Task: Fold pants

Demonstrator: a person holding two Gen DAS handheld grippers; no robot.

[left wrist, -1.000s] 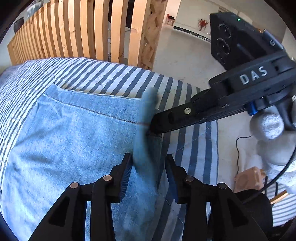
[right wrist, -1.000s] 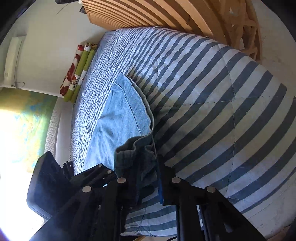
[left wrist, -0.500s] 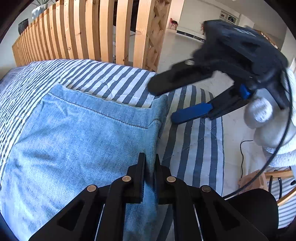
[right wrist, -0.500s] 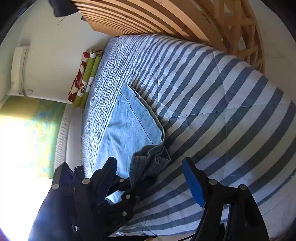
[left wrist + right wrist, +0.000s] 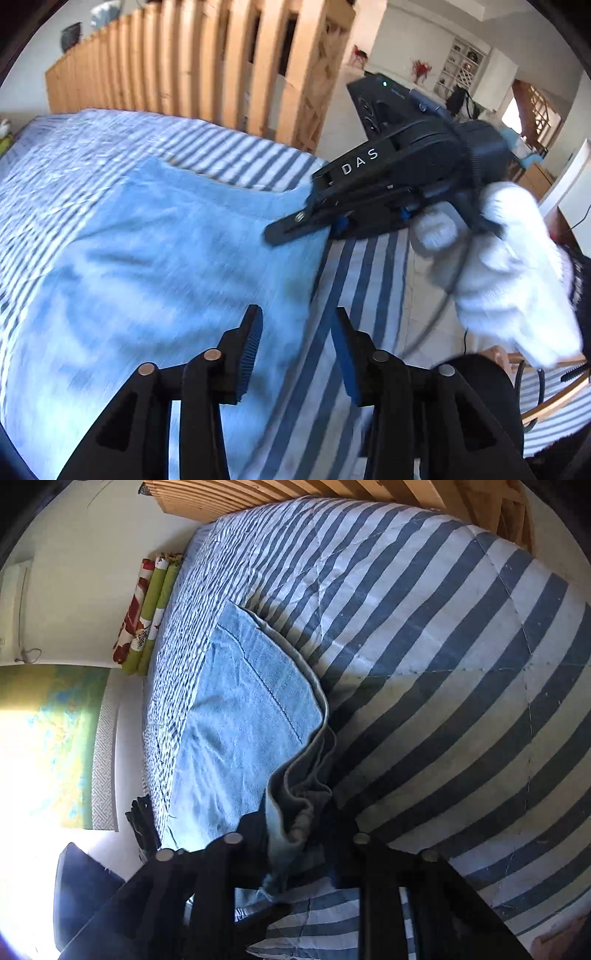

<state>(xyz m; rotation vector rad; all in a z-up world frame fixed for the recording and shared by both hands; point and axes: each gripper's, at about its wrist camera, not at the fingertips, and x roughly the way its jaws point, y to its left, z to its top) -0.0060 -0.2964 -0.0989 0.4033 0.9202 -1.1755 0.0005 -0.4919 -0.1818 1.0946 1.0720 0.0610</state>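
Pants: light blue denim pants (image 5: 155, 266) lie spread on the striped bed cover (image 5: 424, 635), filling the left and middle of the left wrist view; several layers already lie stacked along their near edge.
Step in hand: judged as a re-grip along the folded edge before the next fold, one claw taking cloth as the other lets go.
Right claw: the right claw (image 5: 295, 834) is closing on a bunched fold of denim at lower centre of its own view; the layered cloth sits between its jaws and looks pinched.
Left claw: the left claw (image 5: 295, 343) is opening, jaws apart at lower centre of its view, with nothing clamped; the pants' edge runs beneath the gap.
Next move calls for: a firm pinch through all the layers, then probably a fresh hold for the left claw further along the same edge, so both ends rise together and the fold stays square.
Left wrist view alone shows: the right claw from outside at centre right, tips on the pants' corner, held by a white-gloved hand (image 5: 509, 266); the wooden slat rail (image 5: 207, 70) behind.
Right wrist view alone shows: the stacked layers in the grip, the hem stitching, and rolled patterned cushions (image 5: 147, 609) at upper left.
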